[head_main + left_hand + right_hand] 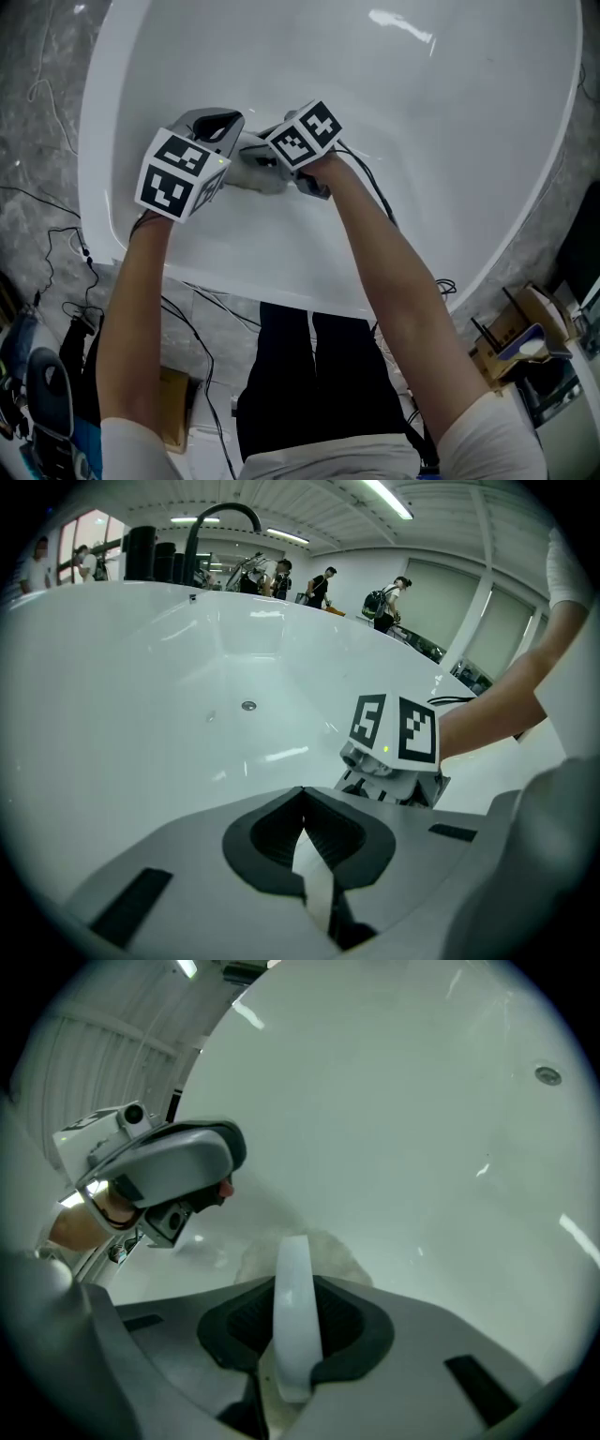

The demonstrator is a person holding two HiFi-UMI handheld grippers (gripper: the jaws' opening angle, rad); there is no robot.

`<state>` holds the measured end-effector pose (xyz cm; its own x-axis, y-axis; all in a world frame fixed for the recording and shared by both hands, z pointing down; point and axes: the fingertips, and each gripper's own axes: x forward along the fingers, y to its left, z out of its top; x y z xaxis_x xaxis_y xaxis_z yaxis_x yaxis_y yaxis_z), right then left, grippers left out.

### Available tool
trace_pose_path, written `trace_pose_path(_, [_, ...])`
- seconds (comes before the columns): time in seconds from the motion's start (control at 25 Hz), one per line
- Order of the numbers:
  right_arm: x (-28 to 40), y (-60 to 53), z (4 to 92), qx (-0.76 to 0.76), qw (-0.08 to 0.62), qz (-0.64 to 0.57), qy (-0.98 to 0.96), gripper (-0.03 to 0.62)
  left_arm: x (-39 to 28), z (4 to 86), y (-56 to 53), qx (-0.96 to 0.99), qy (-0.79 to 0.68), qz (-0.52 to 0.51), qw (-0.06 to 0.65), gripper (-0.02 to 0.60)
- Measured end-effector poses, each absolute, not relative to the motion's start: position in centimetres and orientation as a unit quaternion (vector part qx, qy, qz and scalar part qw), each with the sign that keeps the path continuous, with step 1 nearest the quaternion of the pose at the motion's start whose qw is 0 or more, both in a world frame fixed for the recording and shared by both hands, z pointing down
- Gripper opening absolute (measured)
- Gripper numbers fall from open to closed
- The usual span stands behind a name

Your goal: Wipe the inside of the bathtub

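The white bathtub [450,141] fills the head view, and both grippers are low inside it by the near wall. My right gripper [281,169] [292,1279] is shut on the white handle [292,1326] of a pale wiping pad [309,1246] [253,175], which lies against the tub wall. Just left of it, my left gripper [220,127] [302,794] has its jaws together with nothing held. The left gripper view catches the right gripper's marker cube [394,728]. In the right gripper view the left gripper [173,1171] hangs beside the pad.
The round drain [248,705] [548,1074] sits in the tub floor, and a dark faucet [220,517] arches over the far rim. People stand in the room beyond. Cables [56,234] and boxes [511,328] lie on the floor around the tub.
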<state>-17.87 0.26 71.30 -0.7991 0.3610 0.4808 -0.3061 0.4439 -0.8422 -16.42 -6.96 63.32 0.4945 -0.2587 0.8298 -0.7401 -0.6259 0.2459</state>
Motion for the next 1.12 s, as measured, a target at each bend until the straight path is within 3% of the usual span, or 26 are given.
trace_pose_path(0.6, [-0.9,4.1,72.8,0.063,0.385,0.567,-0.725,0.094,-10.7,61.3,-3.9,0.824,-0.282,0.384,0.307,0.009])
trace_pose_path(1.12, [8.9,7.3,71.0,0.134,0.432,0.577,-0.68,0.094,-7.7,58.4,-0.5,0.822,-0.276,0.39,0.311,0.009])
